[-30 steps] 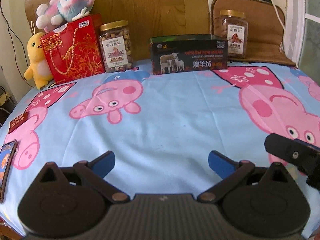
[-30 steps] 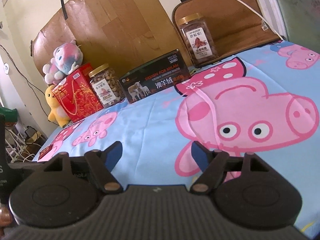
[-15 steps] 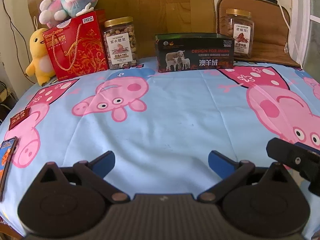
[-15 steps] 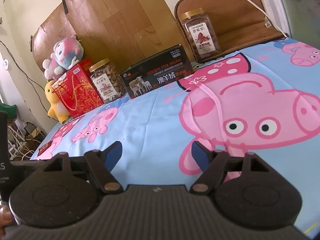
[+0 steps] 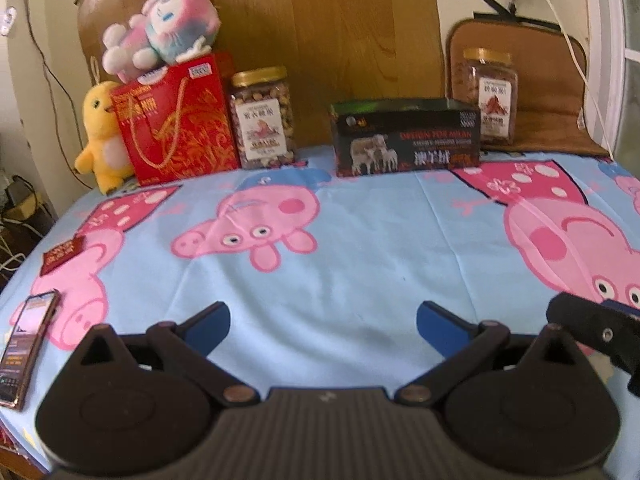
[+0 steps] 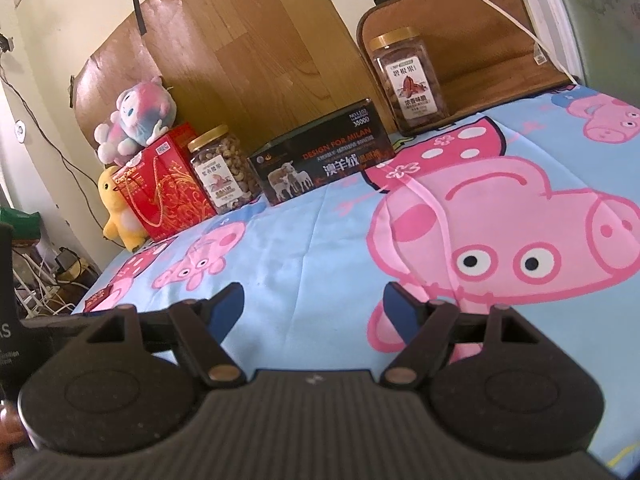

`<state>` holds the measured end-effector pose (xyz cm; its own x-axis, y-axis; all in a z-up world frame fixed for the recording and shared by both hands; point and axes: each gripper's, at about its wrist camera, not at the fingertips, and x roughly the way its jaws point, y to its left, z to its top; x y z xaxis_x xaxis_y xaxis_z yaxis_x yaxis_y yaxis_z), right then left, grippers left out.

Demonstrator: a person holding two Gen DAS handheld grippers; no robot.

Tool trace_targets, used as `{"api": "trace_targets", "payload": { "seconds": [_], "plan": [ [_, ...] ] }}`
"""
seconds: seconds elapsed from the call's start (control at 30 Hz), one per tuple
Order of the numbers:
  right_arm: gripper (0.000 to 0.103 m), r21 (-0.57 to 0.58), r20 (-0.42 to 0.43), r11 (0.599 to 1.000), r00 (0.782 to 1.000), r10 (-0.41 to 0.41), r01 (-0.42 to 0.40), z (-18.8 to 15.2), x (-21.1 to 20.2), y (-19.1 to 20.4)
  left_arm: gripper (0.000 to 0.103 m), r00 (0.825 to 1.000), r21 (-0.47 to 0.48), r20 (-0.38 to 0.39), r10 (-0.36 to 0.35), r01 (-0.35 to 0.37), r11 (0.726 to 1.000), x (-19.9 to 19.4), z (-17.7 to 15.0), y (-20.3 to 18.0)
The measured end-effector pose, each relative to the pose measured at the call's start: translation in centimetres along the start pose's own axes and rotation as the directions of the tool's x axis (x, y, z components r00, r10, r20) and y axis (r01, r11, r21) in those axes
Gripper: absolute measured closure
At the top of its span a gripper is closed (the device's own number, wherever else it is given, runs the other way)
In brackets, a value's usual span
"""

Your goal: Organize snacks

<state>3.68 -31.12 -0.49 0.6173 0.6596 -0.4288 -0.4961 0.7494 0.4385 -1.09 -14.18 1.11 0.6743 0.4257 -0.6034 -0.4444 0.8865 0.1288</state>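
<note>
Two snack jars [image 5: 264, 118] [image 5: 491, 96], a red gift box [image 5: 176, 120] and a dark carton [image 5: 406, 136] line the far edge of what looks like a bed [image 5: 360, 240]. Both hand-held grippers, left [image 5: 323, 322] and right [image 6: 314, 304], hover apart and empty, well short of them.

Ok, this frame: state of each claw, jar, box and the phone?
left claw: open, empty
right claw: open, empty
nut jar: upright, lid on
pecan jar: upright, lid on
red gift box: upright, plush on top
black box: closed
phone: flat, screen lit
</note>
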Motion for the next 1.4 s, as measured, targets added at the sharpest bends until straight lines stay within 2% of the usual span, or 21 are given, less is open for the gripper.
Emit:
{"api": "trace_targets", "payload": {
  "seconds": [0.13, 0.47, 0.67, 0.9, 1.4],
  "plan": [
    [0.024, -0.003, 0.007, 1.0, 1.0, 0.003, -0.003, 0.0, -0.1, 0.1, 0.0, 0.999, -0.005, 0.031, 0.03, -0.03, 1.0, -0.6, 0.1, 0.3],
    [0.024, -0.002, 0.012, 1.0, 1.0, 0.01, -0.01, 0.1, -0.3, 0.3, 0.0, 0.996, -0.023, 0.047, 0.073, -0.072, 0.997, -0.7, -0.1, 0.9],
    [0.024, -0.004, 0.015, 1.0, 1.0, 0.018, -0.018, 0.1, -0.3, 0.4, 0.0, 0.997, -0.059, 0.048, 0.053, -0.05, 0.997, -0.9, -0.1, 1.4],
    [0.024, 0.0, 0.018, 1.0, 1.0, 0.021, -0.021, 0.1, -0.5, 0.4, 0.0, 0.996, -0.067, 0.022, 0.089, -0.087, 0.994, -0.7, -0.1, 1.5],
    [0.024, 0.003, 0.014, 1.0, 1.0, 0.021, -0.021, 0.1, -0.5, 0.4, 0.0, 0.997, -0.042, -0.024, 0.068, -0.069, 0.997, -0.2, -0.3, 1.2]
  ]
}}
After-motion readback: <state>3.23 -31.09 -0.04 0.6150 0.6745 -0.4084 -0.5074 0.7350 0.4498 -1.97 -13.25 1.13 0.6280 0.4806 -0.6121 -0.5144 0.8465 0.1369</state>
